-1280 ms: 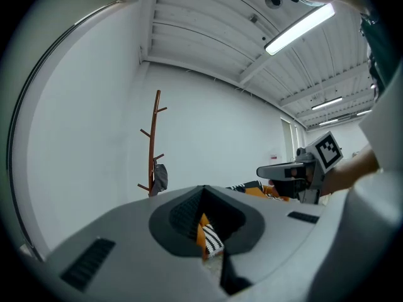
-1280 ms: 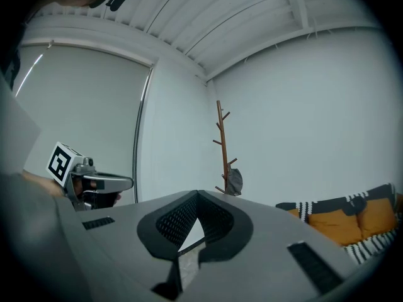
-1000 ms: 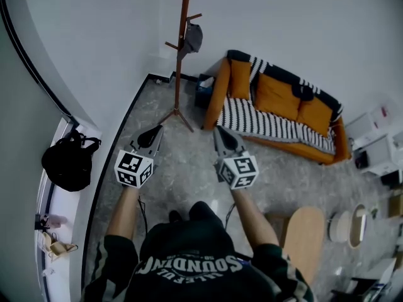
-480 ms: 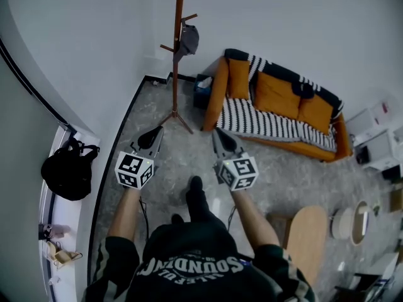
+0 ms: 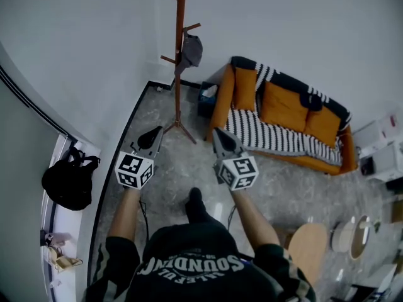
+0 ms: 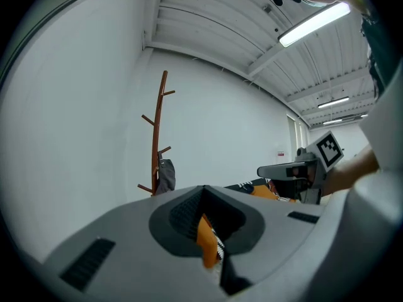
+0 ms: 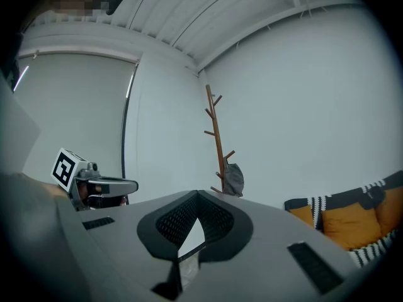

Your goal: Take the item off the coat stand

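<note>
Head view: down over a person's forearms, one tool in each hand, both aimed across the grey floor (image 5: pixel 167 175) toward the coat stand (image 5: pixel 181 55).
Left gripper (image 5: pixel 153 131): jaws pressed together at the tips, nothing pinched between them. Only a sliver of orange sofa (image 5: pixel 283 106) seen through the hollow behind the pads in the left gripper view. In contact with nothing.
Right gripper (image 5: pixel 218 133): jaws closed tip to tip, empty. Only a pale surface behind seen through the hollow in the right gripper view. In contact with nothing.
Both tools: side by side with a gap between them, held above the middle of the floor, well apart from the stand.
Coat stand: brown wood, upright on splayed feet near the far left corner of the floor, close to the white wall.
Item (image 5: pixel 191 49): grey and limp, hung from one of the lower pegs, on the stand's right side as seen from the head view. Cap or small bag, not clear which. Touched by neither tool.
Sofa: orange cushions with a black-and-white striped throw, along the far edge of the floor, right of the stand.
Backpack (image 5: pixel 68 181): black, on a white ledge beyond the floor's left edge.
Round table (image 5: pixel 307 247): pale wood, near the floor's near right corner.
</note>
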Demonstrator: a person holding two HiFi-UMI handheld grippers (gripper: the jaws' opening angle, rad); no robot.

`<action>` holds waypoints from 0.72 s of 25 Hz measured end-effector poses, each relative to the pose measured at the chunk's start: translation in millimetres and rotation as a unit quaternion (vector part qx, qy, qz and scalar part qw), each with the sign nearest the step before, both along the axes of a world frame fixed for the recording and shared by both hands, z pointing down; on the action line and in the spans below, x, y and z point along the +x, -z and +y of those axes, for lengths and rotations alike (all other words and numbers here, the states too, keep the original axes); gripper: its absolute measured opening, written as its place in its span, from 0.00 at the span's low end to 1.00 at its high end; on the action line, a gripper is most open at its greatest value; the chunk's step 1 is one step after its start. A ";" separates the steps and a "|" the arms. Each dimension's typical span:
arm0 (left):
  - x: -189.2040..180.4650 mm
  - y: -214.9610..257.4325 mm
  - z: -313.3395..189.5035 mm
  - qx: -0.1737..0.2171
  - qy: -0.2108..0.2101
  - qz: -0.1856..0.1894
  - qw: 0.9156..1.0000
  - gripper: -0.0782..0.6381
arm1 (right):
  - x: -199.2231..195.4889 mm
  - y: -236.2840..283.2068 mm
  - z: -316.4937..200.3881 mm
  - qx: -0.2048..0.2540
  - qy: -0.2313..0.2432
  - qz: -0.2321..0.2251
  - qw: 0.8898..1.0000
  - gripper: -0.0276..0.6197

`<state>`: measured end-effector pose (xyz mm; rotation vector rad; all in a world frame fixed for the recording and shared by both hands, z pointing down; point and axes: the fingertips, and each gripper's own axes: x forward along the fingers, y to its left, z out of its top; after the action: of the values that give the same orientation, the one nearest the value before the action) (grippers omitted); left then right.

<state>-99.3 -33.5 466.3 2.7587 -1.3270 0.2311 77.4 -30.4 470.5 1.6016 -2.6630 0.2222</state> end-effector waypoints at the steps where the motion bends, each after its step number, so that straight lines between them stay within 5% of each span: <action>1: 2.4 2.1 -10.0 0.000 0.003 -0.001 1.000 0.11 | 0.5 2.1 -10.8 -0.002 0.006 -0.002 1.000 0.04; 18: 36.6 13.3 -130.1 0.000 0.070 -0.005 0.998 0.11 | 24.6 23.8 -158.2 0.010 0.077 -0.001 0.997 0.04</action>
<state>-62.7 -163.6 453.1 2.6525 -1.5129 0.2356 102.1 -188.6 446.7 1.3927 -2.7826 0.1928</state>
